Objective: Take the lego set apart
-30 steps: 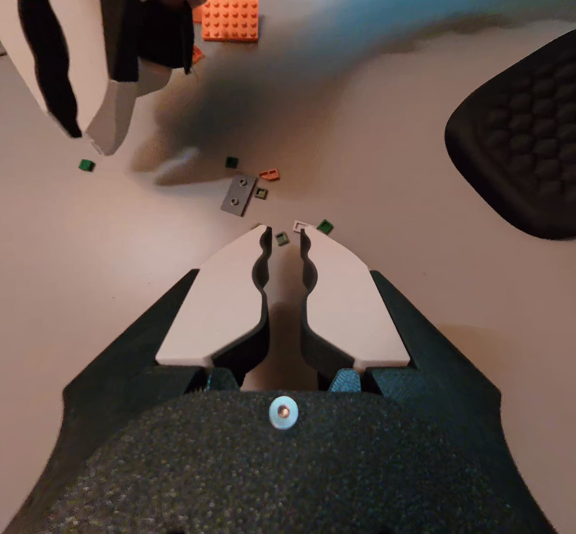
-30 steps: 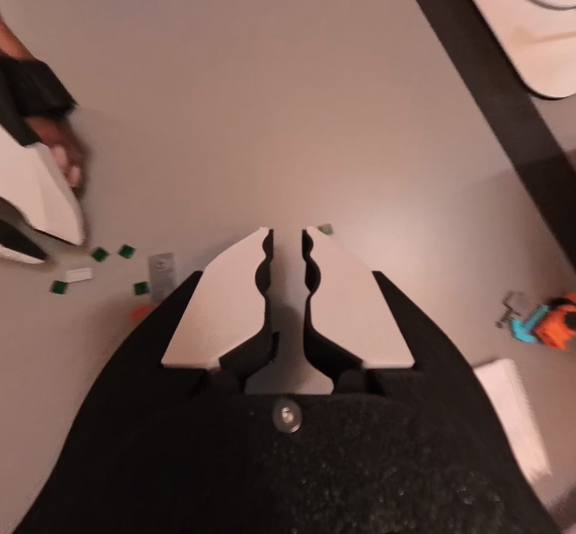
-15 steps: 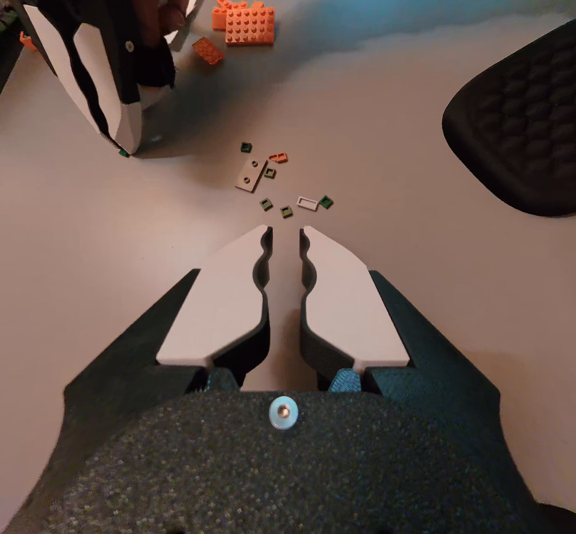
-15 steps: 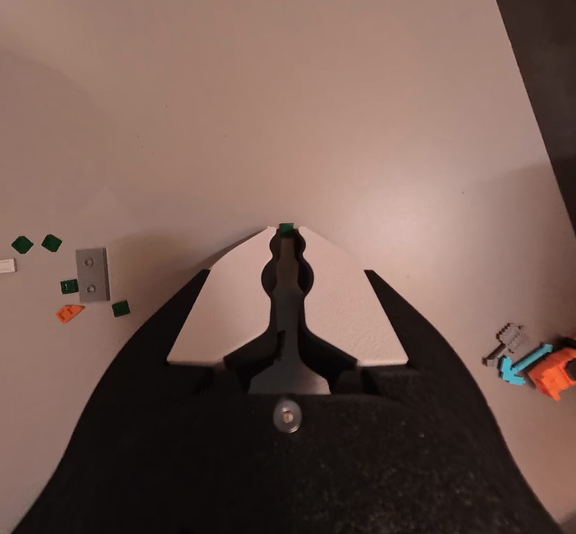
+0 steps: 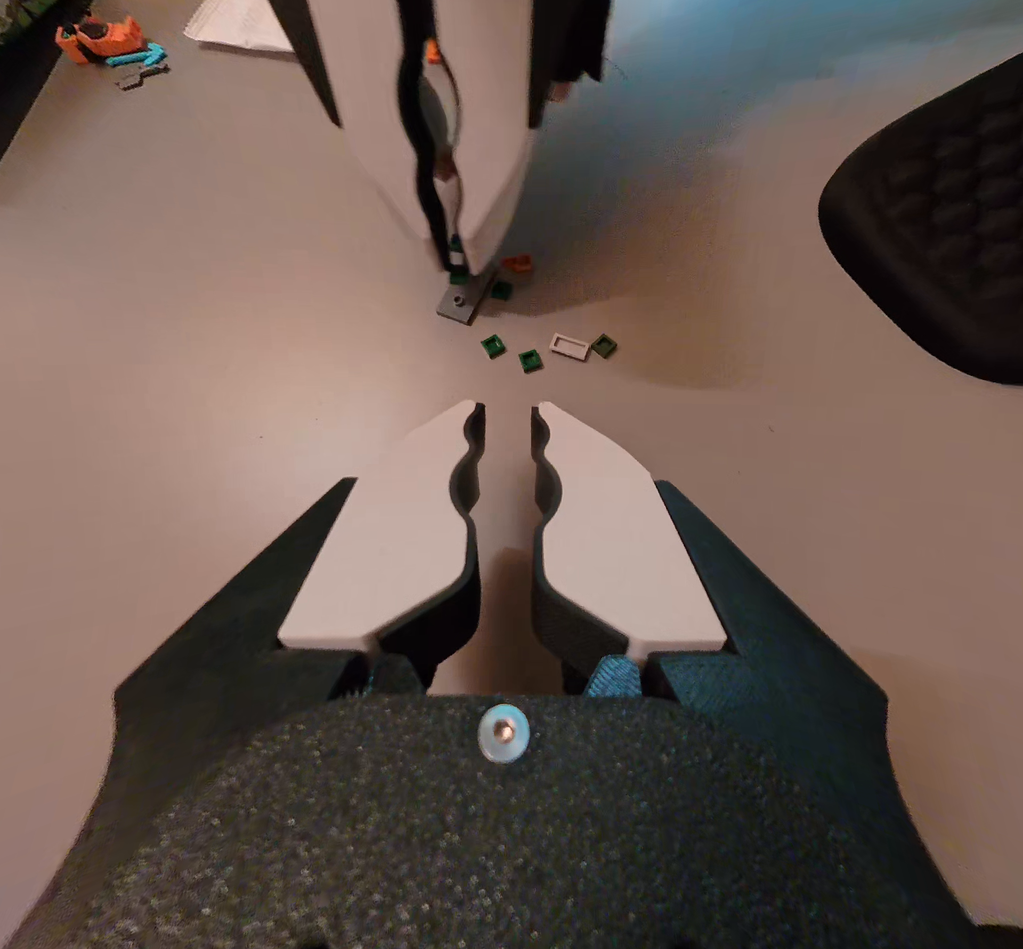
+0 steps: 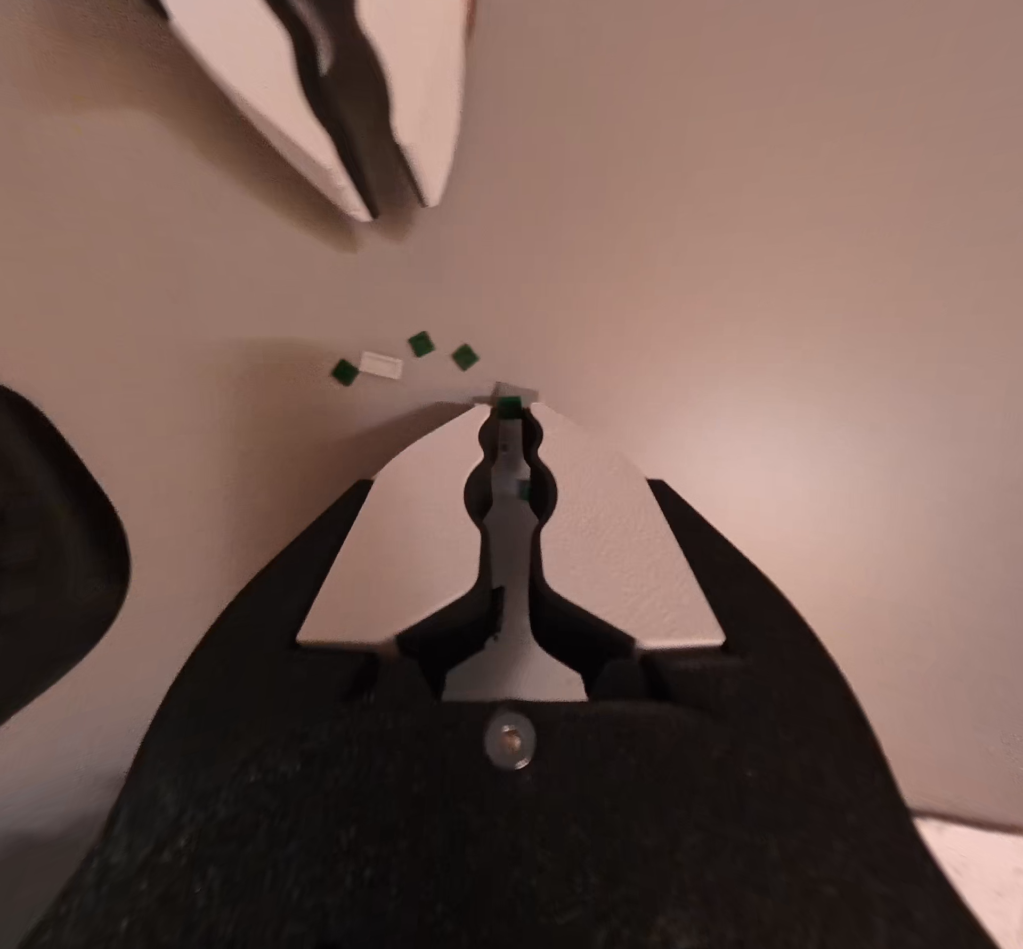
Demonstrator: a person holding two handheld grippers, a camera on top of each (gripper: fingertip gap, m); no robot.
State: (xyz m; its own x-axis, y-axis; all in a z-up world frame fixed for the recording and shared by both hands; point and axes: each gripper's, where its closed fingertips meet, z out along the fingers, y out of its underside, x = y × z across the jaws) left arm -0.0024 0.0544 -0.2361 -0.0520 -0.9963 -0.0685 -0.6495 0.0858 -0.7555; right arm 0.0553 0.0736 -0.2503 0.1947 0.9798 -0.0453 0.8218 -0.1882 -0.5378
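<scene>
Beige table (image 5: 194, 369): loose green tiles (image 5: 492, 346), grey plate (image 5: 462, 298), paper (image 5: 238, 14).

My left wrist camera looks forward along its fingers, low over the table (image 5: 166, 424), toward twelve o'clock. My right wrist camera faces back the opposite way, closer to the surface. Both views share the scattered green tiles (image 5: 492, 346) (image 6: 419, 343) and the white frame piece (image 5: 570, 346) (image 6: 381, 364).

White-fingered black claw (image 5: 507, 407), silver screw (image 5: 503, 740)
</scene>
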